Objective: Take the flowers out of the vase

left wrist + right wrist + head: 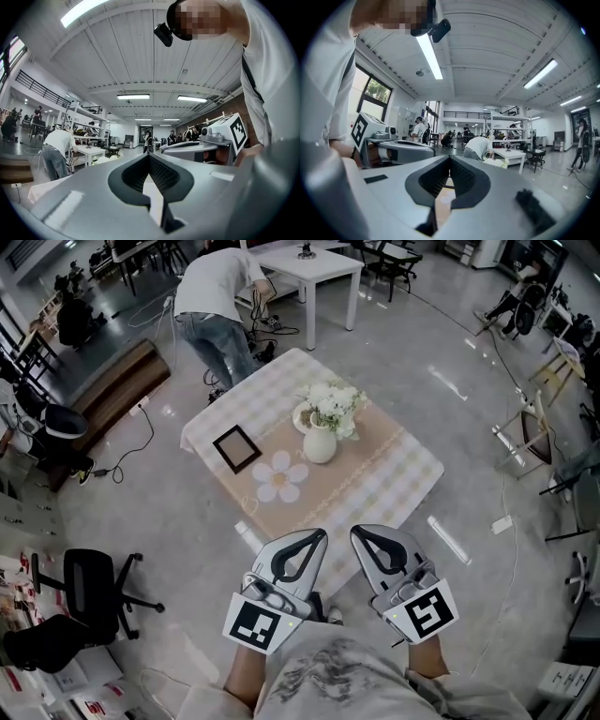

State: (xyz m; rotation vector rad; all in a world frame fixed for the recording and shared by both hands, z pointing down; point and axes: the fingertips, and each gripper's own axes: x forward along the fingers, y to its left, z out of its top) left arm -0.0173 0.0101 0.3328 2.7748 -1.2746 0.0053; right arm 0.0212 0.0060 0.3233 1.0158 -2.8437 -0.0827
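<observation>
A white vase point(320, 443) holding white flowers point(334, 406) stands upright near the middle of a low table with a checked cloth point(403, 474). Both grippers hover side by side in front of the table's near corner, well short of the vase. My left gripper point(318, 536) has its jaws together with nothing between them; the left gripper view shows the same gripper point(149, 156). My right gripper point(358, 532) is likewise shut and empty, as seen in its own view point(450, 157). In both gripper views the flowers are mostly hidden behind the gripper bodies.
On the table lie a black picture frame point(236, 447), a white flower-shaped mat point(280, 478) and a small bowl point(302, 417) behind the vase. A person point(220, 301) bends over beyond it beside a white table point(314, 266). A black office chair point(89, 589) stands at lower left.
</observation>
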